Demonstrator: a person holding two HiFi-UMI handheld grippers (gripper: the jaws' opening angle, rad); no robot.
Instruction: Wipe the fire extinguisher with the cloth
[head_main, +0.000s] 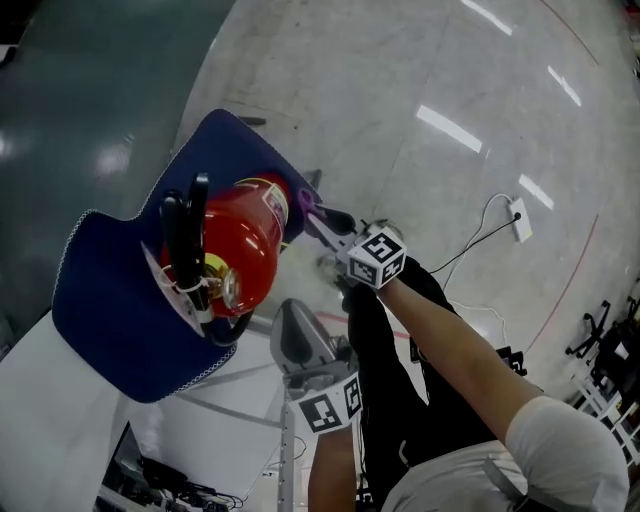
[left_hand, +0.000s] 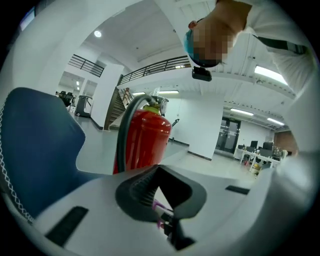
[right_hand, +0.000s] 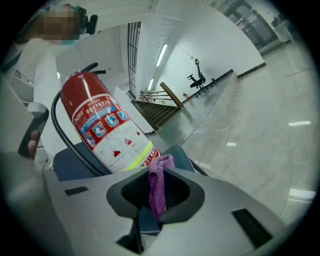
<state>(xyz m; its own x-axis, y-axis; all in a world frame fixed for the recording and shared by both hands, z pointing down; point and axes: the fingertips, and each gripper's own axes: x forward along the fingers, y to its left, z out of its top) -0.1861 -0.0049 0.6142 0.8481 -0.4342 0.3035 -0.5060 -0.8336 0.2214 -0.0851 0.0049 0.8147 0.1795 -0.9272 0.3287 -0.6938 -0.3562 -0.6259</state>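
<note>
A red fire extinguisher (head_main: 245, 235) with a black hose (head_main: 185, 230) stands on a dark blue mat (head_main: 120, 310). My right gripper (head_main: 318, 217) is shut on a purple cloth (head_main: 303, 200), which sits at the cylinder's right side, low down. In the right gripper view the cloth (right_hand: 159, 182) hangs between the jaws of my right gripper (right_hand: 157, 192), just below the yellow band on the extinguisher (right_hand: 107, 135). My left gripper (head_main: 297, 345) is shut on nothing, a short way in front of the extinguisher (left_hand: 147, 140). In the left gripper view this gripper (left_hand: 160, 192) points at the cylinder.
The mat (left_hand: 35, 150) lies on a white table (head_main: 50, 420), whose edge runs near my left gripper. A power strip with a cable (head_main: 520, 220) lies on the pale floor at the right. Office chairs (head_main: 600, 330) stand at the far right. A person's arm reaches to the right gripper.
</note>
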